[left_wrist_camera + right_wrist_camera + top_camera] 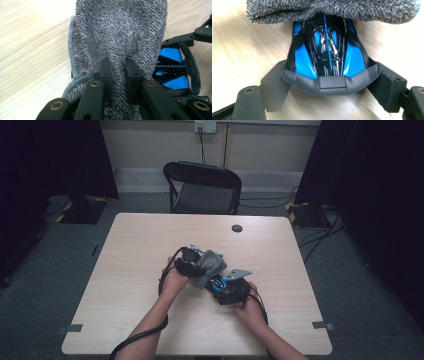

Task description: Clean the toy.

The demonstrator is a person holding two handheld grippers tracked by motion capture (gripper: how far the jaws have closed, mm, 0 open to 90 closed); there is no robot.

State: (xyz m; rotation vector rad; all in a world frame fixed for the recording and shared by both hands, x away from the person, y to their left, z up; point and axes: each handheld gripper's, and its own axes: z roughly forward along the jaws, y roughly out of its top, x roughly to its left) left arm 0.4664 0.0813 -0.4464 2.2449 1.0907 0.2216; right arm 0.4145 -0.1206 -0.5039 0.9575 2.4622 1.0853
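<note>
Nearest the high camera, two forearms come in from the bottom edge over the pale wooden table (130,250), each hand carrying a set of tongs. The right tongs (231,287) sit just ahead of the right hand, with a grey three-cornered plate on top. In the right gripper view their jaws stand wide on either side of a blue and black toy car (325,53), the pads pressed against the dark bumper band at its near end, so they are grasping the car. The car rests low over the table, and its far end is tucked under a grey cloth (329,10).

A little farther in and to the left, the left tongs (192,260) are held by the left hand, a black cable trailing back along the arm. In the left gripper view these tongs (117,68) are clenched on the grey cloth (117,32), a ridge of the knobbly fabric pinched between the two pads. The cloth spreads away from the jaws and drapes over the toy car (172,70), whose blue panels peek out at the right. From above, the cloth (210,262) lies bunched between the two tongs near the table's middle.

Beyond them a round dark grommet (237,228) sits in the tabletop, and behind the table stands a black folding chair (202,187).
</note>
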